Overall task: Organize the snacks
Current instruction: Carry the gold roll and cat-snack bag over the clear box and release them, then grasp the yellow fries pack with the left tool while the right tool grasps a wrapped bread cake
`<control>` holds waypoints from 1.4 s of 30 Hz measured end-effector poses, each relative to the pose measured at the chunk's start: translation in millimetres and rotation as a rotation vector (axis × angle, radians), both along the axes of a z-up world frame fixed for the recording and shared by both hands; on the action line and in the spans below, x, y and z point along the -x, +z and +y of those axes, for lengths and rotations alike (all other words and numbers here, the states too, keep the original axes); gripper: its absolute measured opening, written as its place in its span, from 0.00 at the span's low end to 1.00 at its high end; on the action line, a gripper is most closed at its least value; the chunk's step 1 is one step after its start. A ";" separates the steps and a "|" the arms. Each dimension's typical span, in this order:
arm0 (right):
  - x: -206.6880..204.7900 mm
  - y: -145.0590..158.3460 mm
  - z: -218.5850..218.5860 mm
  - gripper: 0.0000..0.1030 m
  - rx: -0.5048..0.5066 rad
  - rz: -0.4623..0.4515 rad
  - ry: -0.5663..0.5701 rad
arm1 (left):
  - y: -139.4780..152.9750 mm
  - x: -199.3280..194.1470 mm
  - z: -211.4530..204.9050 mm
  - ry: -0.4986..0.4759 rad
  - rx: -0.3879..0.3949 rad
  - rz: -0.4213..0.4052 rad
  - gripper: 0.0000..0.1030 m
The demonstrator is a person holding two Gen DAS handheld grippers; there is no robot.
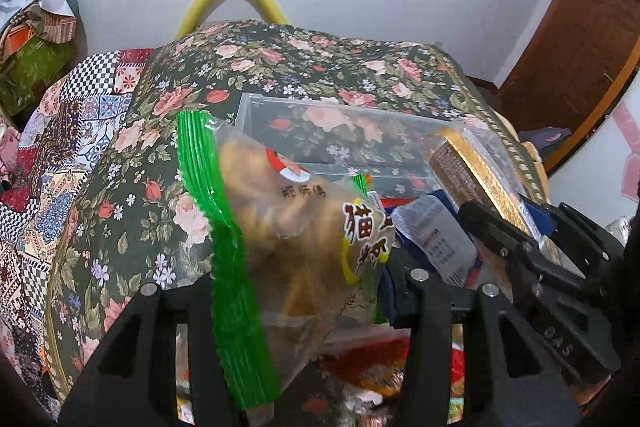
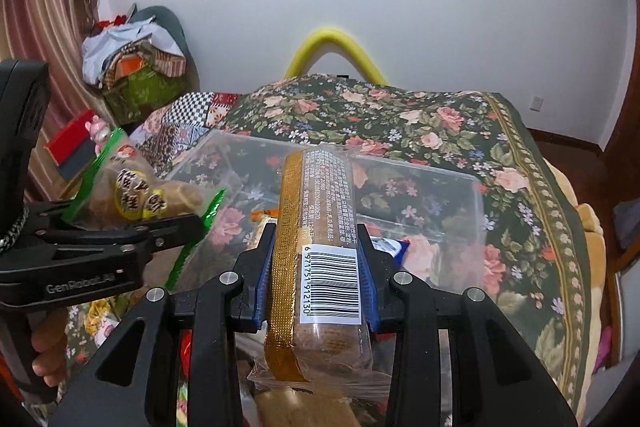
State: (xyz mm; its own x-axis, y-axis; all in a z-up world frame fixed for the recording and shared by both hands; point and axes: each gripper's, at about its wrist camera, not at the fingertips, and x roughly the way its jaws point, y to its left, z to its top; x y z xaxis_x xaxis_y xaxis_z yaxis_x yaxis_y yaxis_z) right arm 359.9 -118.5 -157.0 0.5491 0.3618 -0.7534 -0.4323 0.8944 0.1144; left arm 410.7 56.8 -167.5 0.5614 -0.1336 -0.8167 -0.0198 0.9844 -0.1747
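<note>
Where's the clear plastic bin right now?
The clear rectangular plastic bin sits on the floral bedspread, centre of both views, just beyond the two held snack packs.

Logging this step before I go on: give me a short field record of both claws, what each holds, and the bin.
left claw: shut on green-edged snack bag, lifted above the pile
right claw: shut on gold-striped cookie pack, barcode up
clear bin: on the floral cloth, beyond both claws; no snack seen inside from these views
snack pile: loose packets below the claws, on the near side of the bin
claw positions: side by side, left one to the left of the right
</note>
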 end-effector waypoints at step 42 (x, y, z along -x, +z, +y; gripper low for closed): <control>41.5 48.1 -25.8 0.49 0.018 -0.062 0.020 | 50.4 71.9 18.6 -0.026 -0.081 -0.081 0.71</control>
State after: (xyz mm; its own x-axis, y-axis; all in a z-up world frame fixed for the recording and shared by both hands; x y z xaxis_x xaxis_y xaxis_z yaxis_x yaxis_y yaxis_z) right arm 318.4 -144.4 -108.9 0.5880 0.3599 -0.7244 -0.4559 0.8872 0.0708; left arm 338.8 75.4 -117.1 0.6236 -0.0847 -0.7772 0.0168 0.9953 -0.0950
